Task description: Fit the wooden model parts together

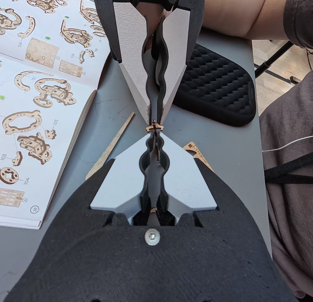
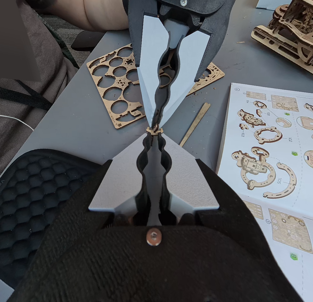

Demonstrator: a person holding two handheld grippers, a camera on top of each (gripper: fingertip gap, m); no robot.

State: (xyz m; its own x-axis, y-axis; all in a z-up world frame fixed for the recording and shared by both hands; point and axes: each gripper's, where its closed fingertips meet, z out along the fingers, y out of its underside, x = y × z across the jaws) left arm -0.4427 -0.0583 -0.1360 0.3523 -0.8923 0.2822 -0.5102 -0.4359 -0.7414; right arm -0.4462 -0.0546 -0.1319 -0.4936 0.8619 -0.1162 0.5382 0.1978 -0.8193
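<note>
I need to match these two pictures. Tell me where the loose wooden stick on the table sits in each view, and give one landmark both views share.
Left wrist view: the wooden stick lies slanted on the grey table, left of centre, between the instruction booklet and the left tool.
Right wrist view: the stick lies right of centre, between the right tool and the booklet.
Shared landmark: the small wooden parts pinched where the tool tips meet.

Even, soft daylight fills both my wrist views, with no glare on the matte grey tabletop (image 1: 211,150). Shadows stay faint. My wide lenses bow the white printed instruction booklet (image 2: 271,158) at the edges; its far corners soften, the centre crisp.
</note>
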